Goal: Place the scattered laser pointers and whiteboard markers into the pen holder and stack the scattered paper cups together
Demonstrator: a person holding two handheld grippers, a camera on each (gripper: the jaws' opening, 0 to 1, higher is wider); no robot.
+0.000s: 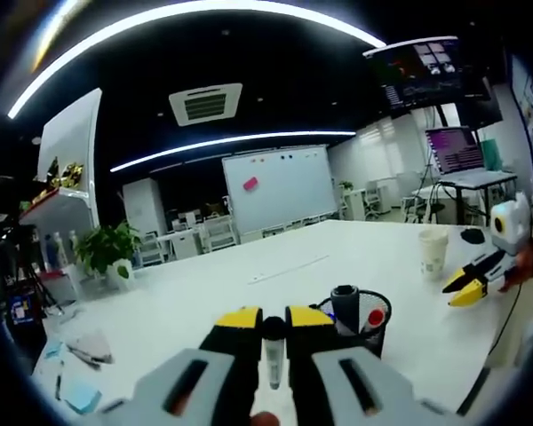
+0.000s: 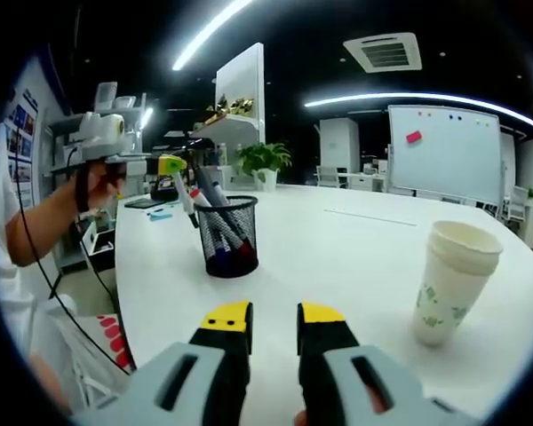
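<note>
Marker over the holder, cups already stacked

The left gripper (image 1: 274,330) was clenched on a marker (image 1: 274,353), pinching it near its dark cap with the pale barrel hanging between the jaws, just above and beside the mesh holder (image 2: 227,236) on the white table (image 2: 355,248). The holder already held several markers (image 2: 215,213). The right gripper (image 2: 274,321) hung released and empty, jaws apart, near the stacked cups (image 2: 451,280). The marker looked light, stiff and smooth, so a grip by the cap could let it swing or slip; a hold nearer mid-barrel would probably steady it. The cups seemed light and easily crushed.
</note>
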